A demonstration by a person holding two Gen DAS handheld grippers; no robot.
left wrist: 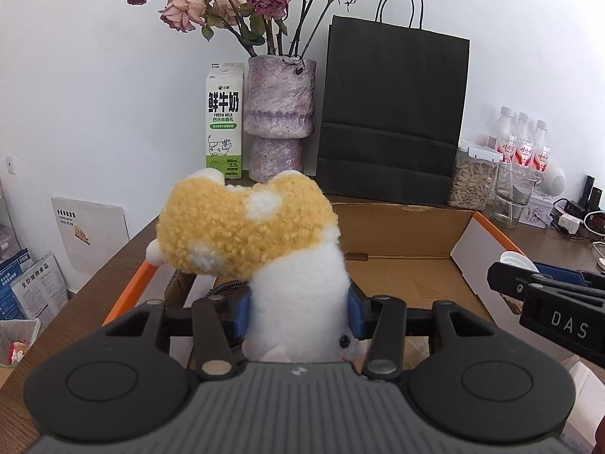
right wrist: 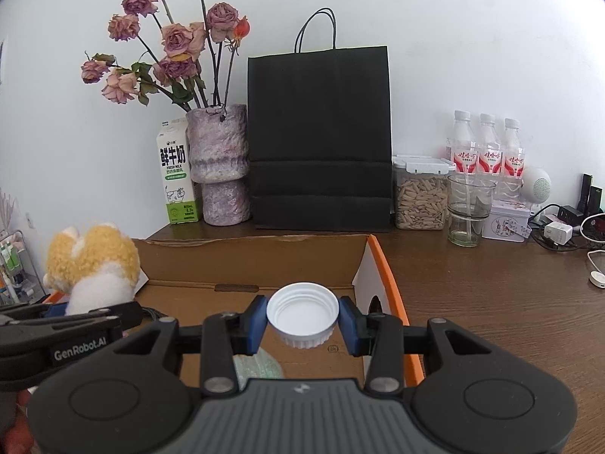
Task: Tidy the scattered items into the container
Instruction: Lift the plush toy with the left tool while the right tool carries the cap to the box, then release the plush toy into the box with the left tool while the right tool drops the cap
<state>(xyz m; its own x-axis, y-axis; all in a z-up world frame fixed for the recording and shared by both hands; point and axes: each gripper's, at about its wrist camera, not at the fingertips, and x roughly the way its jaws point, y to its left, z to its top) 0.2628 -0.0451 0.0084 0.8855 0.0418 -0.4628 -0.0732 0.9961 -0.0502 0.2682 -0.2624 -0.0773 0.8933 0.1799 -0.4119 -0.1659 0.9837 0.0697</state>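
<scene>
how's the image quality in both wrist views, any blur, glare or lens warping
Left wrist view: sharp, soft even daylight, no glare; fisheye bends the black paper bag and darkens the corners. Right wrist view: equally sharp, the white cap reads cleanly against the cardboard box; the table edge curves, with corner vignetting.

The white-and-green milk carton, at eleven o'clock from the black paper bag's foot, reads "鲜牛奶" and "FRESH MILK". The black right gripper bears "DAS"; the black left gripper "GenRobot.AI". Red bottle labels seem illegible.
</scene>
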